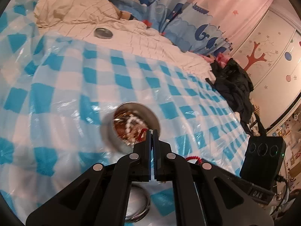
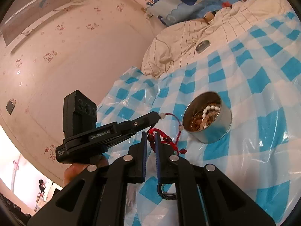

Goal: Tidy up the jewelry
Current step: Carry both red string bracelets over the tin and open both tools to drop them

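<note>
Cord bracelet (image 2: 160, 134) limp, light; your right gripper (image 2: 150, 141) and left gripper (image 2: 159, 115) both pinch it. Grip knots; tin (image 2: 216, 131) ahead-right.

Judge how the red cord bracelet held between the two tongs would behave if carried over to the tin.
The red cord bracelet probably behaves floppy: it sags in loops between the left tongs and the right tongs. Its loose bead ends look apt to swing and snag on the tin rim. It seems light, since thin pinches hold it.
</note>
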